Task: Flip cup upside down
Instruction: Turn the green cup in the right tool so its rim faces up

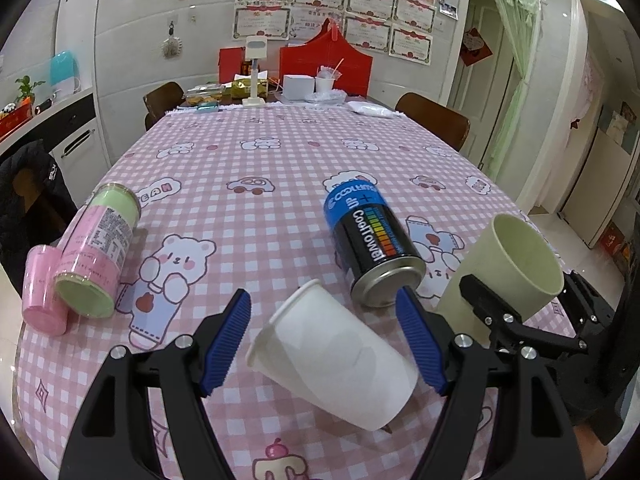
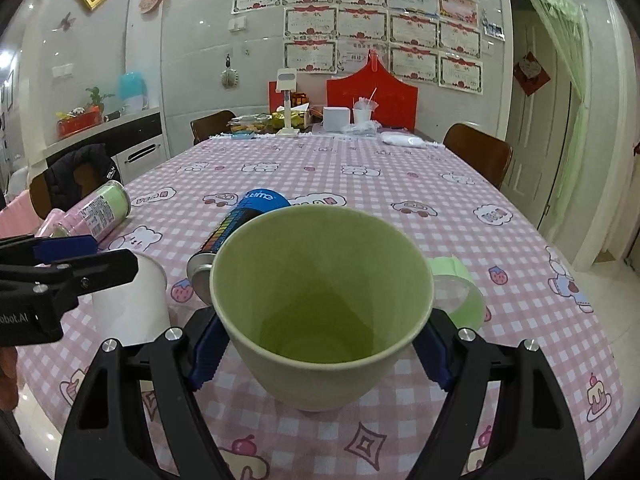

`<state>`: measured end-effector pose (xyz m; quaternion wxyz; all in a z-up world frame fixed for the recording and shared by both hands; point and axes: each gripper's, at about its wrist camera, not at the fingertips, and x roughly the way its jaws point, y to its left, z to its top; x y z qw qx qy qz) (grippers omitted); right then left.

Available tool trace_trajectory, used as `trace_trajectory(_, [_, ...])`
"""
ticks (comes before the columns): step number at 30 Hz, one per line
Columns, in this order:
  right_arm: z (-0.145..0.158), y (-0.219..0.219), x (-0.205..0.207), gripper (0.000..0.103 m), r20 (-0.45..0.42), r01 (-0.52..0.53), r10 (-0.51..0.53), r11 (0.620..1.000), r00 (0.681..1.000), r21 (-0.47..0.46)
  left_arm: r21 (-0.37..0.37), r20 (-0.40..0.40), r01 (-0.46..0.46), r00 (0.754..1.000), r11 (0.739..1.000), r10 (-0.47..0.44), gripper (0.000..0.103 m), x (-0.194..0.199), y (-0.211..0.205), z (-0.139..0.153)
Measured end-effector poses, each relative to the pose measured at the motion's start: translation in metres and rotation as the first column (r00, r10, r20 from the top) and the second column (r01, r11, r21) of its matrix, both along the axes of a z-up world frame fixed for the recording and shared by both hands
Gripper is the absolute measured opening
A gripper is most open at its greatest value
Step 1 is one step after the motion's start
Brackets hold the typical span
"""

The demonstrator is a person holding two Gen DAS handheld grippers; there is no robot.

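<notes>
Between the left gripper's point(image 1: 323, 338) blue pads point(image 1: 228, 340) a white cup point(image 1: 334, 362) lies tipped, mouth up and to the left; the jaws stand wide, and whether the right pad touches it is hard to tell. Beyond lies a black-and-blue can point(image 1: 370, 246). The right gripper point(image 2: 320, 354) clamps a pale green cup point(image 2: 320, 300), mouth facing the camera; the cup hides both fingertips. A roll of green tape point(image 2: 460, 292) peeks out behind its right side.

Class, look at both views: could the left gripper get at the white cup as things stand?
Probably yes. The white cup already lies tilted between the open blue fingers of the left gripper, with nothing between them. The black can lies just beyond, and the right gripper holds the green cup off to the side.
</notes>
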<state>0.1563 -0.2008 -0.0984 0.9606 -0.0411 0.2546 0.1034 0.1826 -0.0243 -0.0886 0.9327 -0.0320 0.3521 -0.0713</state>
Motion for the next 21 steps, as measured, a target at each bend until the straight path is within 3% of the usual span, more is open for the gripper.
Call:
trace_trajectory(9, [-0.002,0.004,-0.013,0.076,0.041,0.002,-0.001,1.0,0.999,-0.029,-0.009,-0.009,-0.003,1.0,1.0,0.003,0.074,-0.005,0.007,-0.007])
trace_trajectory(21, [0.002,0.006,-0.011,0.076,0.003,-0.004,0.004,1.0,1.0,-0.014,-0.028,-0.004,-0.011,1.0,1.0,0.011,0.074,-0.013,0.012,-0.009])
